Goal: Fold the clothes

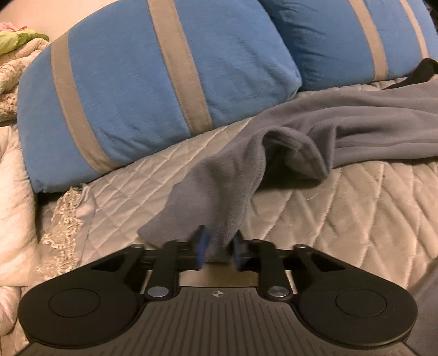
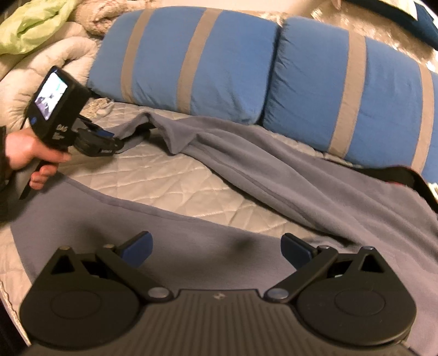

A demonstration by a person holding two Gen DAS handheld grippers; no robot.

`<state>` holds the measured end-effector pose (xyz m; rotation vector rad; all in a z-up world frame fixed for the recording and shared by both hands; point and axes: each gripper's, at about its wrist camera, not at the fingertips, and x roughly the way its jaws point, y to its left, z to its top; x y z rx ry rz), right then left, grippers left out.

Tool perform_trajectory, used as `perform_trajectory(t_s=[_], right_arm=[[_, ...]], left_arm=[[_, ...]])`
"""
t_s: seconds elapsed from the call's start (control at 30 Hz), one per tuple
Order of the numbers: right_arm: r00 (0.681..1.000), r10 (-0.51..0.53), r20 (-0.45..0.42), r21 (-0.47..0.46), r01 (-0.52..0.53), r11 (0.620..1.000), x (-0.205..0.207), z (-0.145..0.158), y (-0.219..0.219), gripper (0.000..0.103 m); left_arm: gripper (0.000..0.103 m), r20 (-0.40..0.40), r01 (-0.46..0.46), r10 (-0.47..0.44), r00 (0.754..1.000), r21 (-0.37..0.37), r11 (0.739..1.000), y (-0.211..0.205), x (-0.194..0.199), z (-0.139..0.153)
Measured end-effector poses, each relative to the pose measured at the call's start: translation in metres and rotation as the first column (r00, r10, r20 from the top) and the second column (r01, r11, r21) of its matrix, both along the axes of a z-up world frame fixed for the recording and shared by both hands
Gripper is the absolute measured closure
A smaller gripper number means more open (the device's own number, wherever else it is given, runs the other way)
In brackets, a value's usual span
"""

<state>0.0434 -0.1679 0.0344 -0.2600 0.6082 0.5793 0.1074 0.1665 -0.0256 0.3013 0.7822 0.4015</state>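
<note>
Bedding forms the base of the scene: a quilted beige bedspread (image 2: 169, 175) covers the bed, and two blue pillows with grey stripes, the left pillow (image 1: 142, 90) and the right pillow (image 2: 353, 98), lie side by side along its far edge. A grey fleece garment (image 2: 287, 175) is spread across the bedspread, running from just in front of the pillows toward the near right, with one flat panel lying directly under the right gripper. A pale rumpled comforter (image 2: 46, 71) and a light green cloth (image 2: 35, 22) are piled at the far left. A dark item (image 2: 405, 175) lies on the garment's far right edge; its type cannot be determined. The left gripper (image 1: 219, 246) is clamped on a raised end of the garment, with fleece pinched between its blue pads (image 1: 201, 243). A hand (image 2: 24, 150) grips its handle, seen from the right wrist view. The right gripper (image 2: 216, 249) hangs above the garment with its jaws wide apart, holding nothing.
</note>
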Motion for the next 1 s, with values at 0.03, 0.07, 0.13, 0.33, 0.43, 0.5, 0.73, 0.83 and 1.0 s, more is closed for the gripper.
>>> perform_trajectory(t_s=[0.03,0.07,0.13,0.33,0.43,0.5,0.73,0.83,1.0], right_arm=[[1.000,0.007,0.026,-0.010,-0.007,1.000,0.000,0.001,0.001,0.000],[0.998,0.006,0.058,-0.021,-0.005,1.000,0.001,0.002,0.002,0.000],[0.993,-0.015,0.116,-0.033,0.019,0.999,0.006,0.004,0.003,0.000],[0.983,-0.048,0.179,-0.041,0.056,0.998,0.037,0.004,-0.003,0.000],[0.981,-0.026,0.190,-0.075,0.041,0.996,0.053,0.000,-0.002,0.002],[0.982,-0.008,0.191,-0.093,0.026,0.995,0.062,-0.003,-0.001,0.005],[0.973,0.105,0.205,-0.215,-0.060,0.975,0.085,-0.021,0.011,0.024],[0.969,0.149,0.196,-0.252,-0.097,0.963,0.090,-0.029,0.017,0.027],[0.974,0.134,0.181,-0.241,-0.088,0.966,0.098,-0.033,0.020,0.031]], left_arm=[[0.095,0.002,-0.016,0.016,1.000,0.007,1.000,0.001,-0.001,0.002],[0.097,0.007,-0.031,0.031,0.999,0.017,0.999,0.002,-0.002,0.005],[0.097,0.035,-0.065,0.063,0.997,0.051,0.997,0.003,-0.006,0.012],[0.098,0.112,-0.149,0.135,0.985,0.126,0.981,0.009,-0.015,0.034],[0.098,0.133,-0.160,0.135,0.982,0.199,0.967,0.008,-0.019,0.037],[0.098,0.144,-0.164,0.132,0.981,0.242,0.956,0.007,-0.021,0.037],[0.098,0.157,-0.168,0.133,0.979,0.236,0.957,0.007,-0.025,0.044],[0.098,0.166,-0.174,0.141,0.976,0.209,0.962,0.008,-0.028,0.048],[0.098,0.174,-0.186,0.154,0.973,0.185,0.965,0.009,-0.028,0.050]])
